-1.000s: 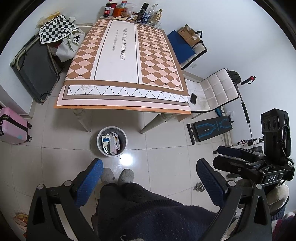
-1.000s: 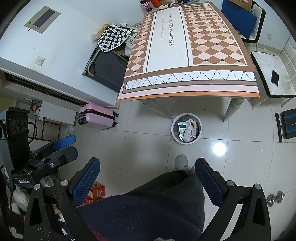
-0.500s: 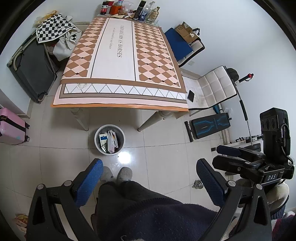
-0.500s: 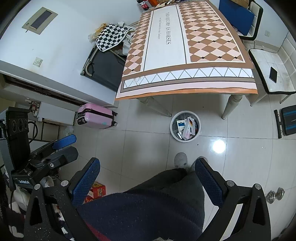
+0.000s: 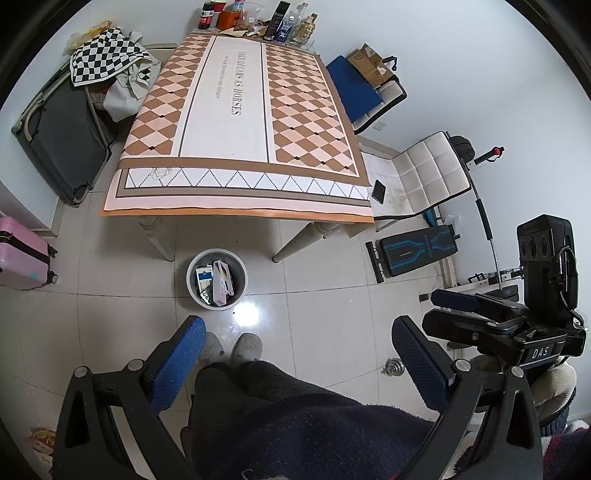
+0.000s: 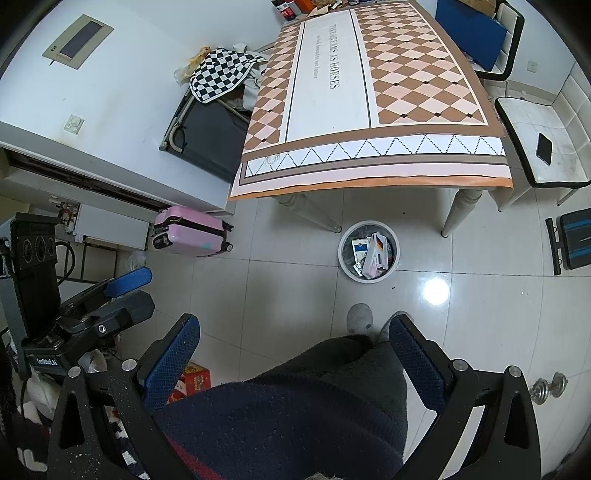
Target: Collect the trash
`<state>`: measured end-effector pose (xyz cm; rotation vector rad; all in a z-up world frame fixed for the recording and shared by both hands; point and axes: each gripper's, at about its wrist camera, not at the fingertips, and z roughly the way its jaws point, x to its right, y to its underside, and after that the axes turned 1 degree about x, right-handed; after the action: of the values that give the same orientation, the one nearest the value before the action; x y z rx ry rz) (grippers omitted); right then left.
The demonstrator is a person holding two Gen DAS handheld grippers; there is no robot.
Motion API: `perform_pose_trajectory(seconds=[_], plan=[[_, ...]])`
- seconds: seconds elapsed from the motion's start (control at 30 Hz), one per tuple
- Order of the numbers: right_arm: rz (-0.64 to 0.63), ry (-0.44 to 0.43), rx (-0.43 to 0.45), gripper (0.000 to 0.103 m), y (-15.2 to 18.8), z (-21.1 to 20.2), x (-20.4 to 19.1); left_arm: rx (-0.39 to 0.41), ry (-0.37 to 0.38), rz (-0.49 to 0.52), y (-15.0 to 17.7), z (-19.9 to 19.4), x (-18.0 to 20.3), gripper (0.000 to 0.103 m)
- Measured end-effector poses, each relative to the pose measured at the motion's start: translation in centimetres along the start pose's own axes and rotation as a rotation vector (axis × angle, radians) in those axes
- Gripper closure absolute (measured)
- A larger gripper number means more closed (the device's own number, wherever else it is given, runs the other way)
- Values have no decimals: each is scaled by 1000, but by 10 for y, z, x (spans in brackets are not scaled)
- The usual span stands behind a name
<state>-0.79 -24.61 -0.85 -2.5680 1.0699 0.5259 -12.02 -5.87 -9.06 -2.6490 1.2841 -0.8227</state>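
A round grey trash bin (image 5: 217,277) stands on the tiled floor in front of the table; it also shows in the right wrist view (image 6: 368,252). It holds cartons and packets. My left gripper (image 5: 299,363) is open and empty, held high above the floor over the person's legs. My right gripper (image 6: 293,363) is open and empty at the same height. Each gripper shows in the other's view, the right one (image 5: 491,314) at the right edge, the left one (image 6: 92,310) at the left edge. The table (image 5: 240,110) has a diamond-patterned cloth.
Bottles and jars (image 5: 258,18) stand at the table's far end. A pink suitcase (image 5: 20,254) and a black suitcase (image 5: 62,133) are on the left. A white chair (image 5: 417,177) with a phone (image 5: 378,191), a blue chair (image 5: 364,92) and a weight bench (image 5: 413,251) are on the right.
Both grippers have shifted slightly back and tilted, so the table and bin sit a little differently in view. Both stay open and empty.
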Motion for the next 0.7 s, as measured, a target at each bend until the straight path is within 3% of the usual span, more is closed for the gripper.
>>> perform_pose_trajectory(seconds=[0.7], plan=[[-9, -2, -9, 0, -8, 2, -7, 6, 3, -3, -3, -2, -1, 0]])
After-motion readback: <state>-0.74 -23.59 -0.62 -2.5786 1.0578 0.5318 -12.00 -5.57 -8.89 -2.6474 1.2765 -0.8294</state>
